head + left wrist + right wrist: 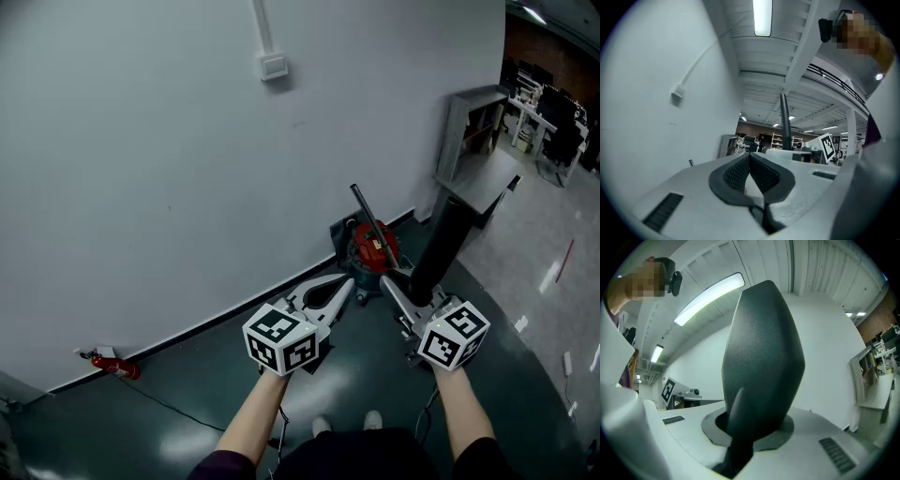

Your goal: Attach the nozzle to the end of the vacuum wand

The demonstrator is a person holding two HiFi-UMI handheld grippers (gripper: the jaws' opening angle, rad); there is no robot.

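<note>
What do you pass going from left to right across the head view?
From the left: red fire extinguisher → left gripper → red vacuum → black nozzle → office desks.

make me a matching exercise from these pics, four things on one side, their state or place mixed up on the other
Things:
1. left gripper
2. right gripper
3. vacuum wand
4. red vacuum body

States or places:
A. jaws shut on the black nozzle
B. jaws together, nothing between them
C. slants up from the red body
D. on the floor by the wall

Pairs: 1-B, 2-A, 3-C, 4-D
</note>
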